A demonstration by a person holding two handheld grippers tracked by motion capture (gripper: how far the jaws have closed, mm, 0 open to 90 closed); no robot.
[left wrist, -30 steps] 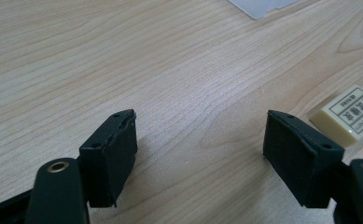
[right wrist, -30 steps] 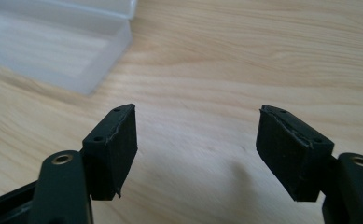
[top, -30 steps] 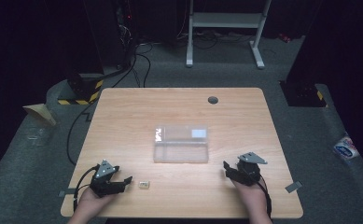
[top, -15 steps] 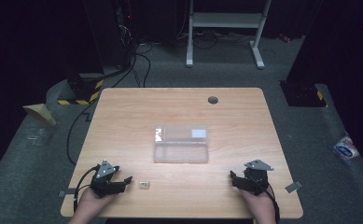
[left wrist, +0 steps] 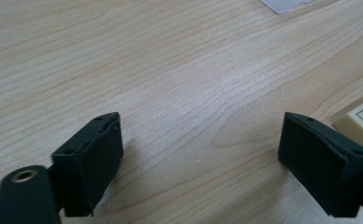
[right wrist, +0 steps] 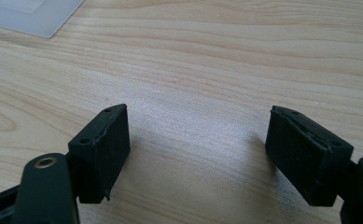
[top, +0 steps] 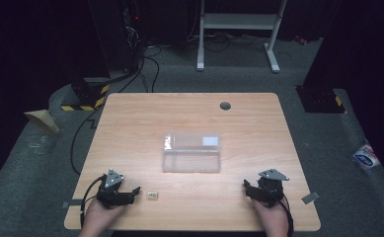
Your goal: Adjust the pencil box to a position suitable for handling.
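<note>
My left gripper (top: 133, 192) rests on the wooden table (top: 130, 128) near its front left corner and points right. Its jaws have just been opening and stand wide apart with bare wood between them (left wrist: 202, 140). A small cream block (top: 152, 195) lies just past its tips, beside the outer side of one finger (left wrist: 361, 123). My right gripper (top: 247, 187) rests near the front right and points left. Its jaws have just been closing a little, stand open, and hold nothing (right wrist: 198, 135). A clear plastic box (top: 192, 152) sits at the table's middle.
A dark round grommet (top: 225, 105) is set in the table's far edge. Grey tape tabs stick out at the front left (top: 71, 204) and front right (top: 310, 198) corners. Cables, a metal stand (top: 236, 22) and a yellow-black striped block lie on the floor beyond.
The right hand and its gripper have slid slightly toward the near edge of the table. The left hand has stayed in place.
</note>
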